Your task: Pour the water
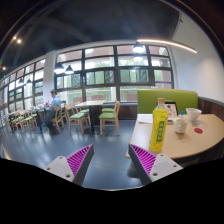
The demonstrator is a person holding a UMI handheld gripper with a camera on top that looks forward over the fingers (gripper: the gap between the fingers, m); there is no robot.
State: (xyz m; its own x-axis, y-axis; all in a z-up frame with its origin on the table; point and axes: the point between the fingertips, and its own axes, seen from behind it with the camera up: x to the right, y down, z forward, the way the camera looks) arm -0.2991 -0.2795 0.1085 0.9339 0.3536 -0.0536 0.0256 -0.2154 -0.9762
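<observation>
Gripper view. The gripper (110, 160) is held level, looking across a café-like room. Its two fingers stand spread apart with nothing between them; each carries a magenta pad (79, 158) with a ribbed, grid-like texture on its inner face.

Ahead of the right finger and just beyond it is a round table (205, 135) with a smooth, pale top. Near its front edge stands a tall yellow bottle (159, 130), upright, rectangular in outline, with a green printed label and a narrower cap. Just beside the bottle, further onto the table, stands a white cup (181, 125) of plain cylindrical shape. Behind that is a light-blue cup (193, 114), also upright. Contents of either cup cannot be determined.

Behind the table runs a green upholstered bench (170, 100) with a rounded back.

Across the room, well apart from the gripper, are wooden tables with green-seated chairs (110, 116). A person (54, 102) sits at one of them near the large grid-framed windows (110, 70). The floor (50, 145) is dark and glossy. A linear ceiling light (165, 45) is lit.
</observation>
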